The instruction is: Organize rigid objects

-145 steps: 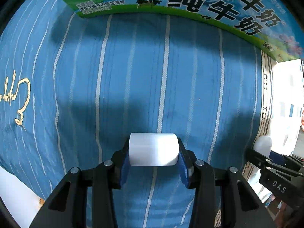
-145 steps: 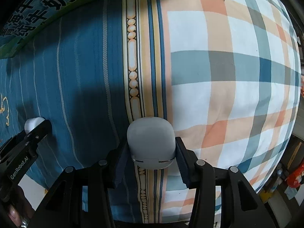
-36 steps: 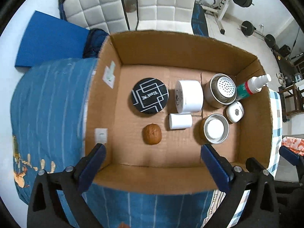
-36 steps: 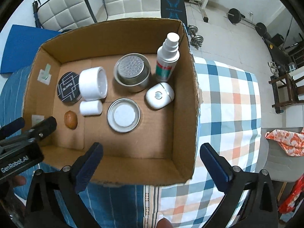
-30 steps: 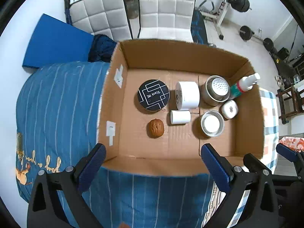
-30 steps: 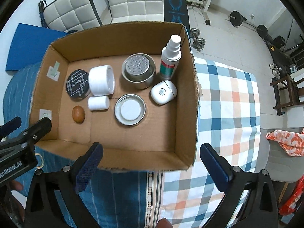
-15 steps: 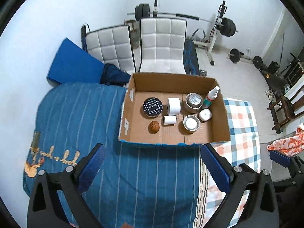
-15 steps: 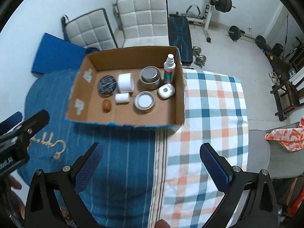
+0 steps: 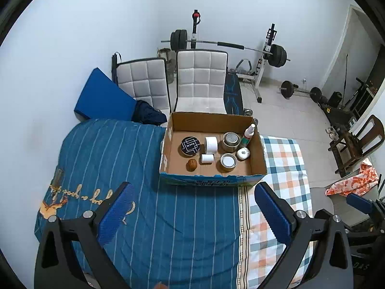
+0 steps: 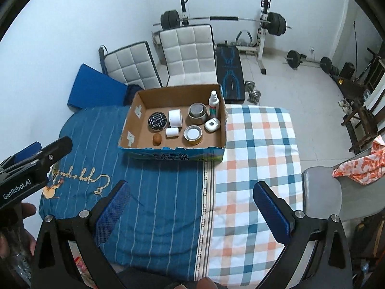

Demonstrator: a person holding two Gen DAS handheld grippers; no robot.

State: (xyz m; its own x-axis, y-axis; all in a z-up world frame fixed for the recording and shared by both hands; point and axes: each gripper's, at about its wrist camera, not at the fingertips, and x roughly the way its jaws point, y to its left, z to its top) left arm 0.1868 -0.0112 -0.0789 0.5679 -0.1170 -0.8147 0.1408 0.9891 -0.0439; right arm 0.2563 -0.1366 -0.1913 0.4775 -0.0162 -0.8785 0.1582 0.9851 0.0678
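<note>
A cardboard box (image 9: 258,149) (image 10: 222,130) stands on the bed and holds several objects: a black round tin (image 9: 190,145) (image 10: 157,120), a white roll (image 9: 211,143) (image 10: 175,117), a small white cylinder (image 9: 207,158) (image 10: 172,132), a walnut (image 9: 191,165) (image 10: 157,139), two metal tins (image 9: 228,161) (image 10: 193,133), a spray bottle (image 9: 247,133) (image 10: 213,103) and a white earbud case (image 9: 243,153) (image 10: 212,124). My left gripper (image 9: 192,213) and right gripper (image 10: 191,208) are both open and empty, high above the bed, well short of the box.
The bed has a blue striped cover (image 9: 108,159) on the left and a plaid sheet (image 10: 259,144) on the right. Two white padded chairs (image 9: 202,82), a blue mat (image 9: 103,98) and a barbell rack (image 9: 228,45) stand behind. A grey chair (image 10: 322,192) is at right.
Earlier each gripper held a white object; both objects now lie in the box. Both grippers, open, have pulled back and up, so the box looks smaller and farther.
</note>
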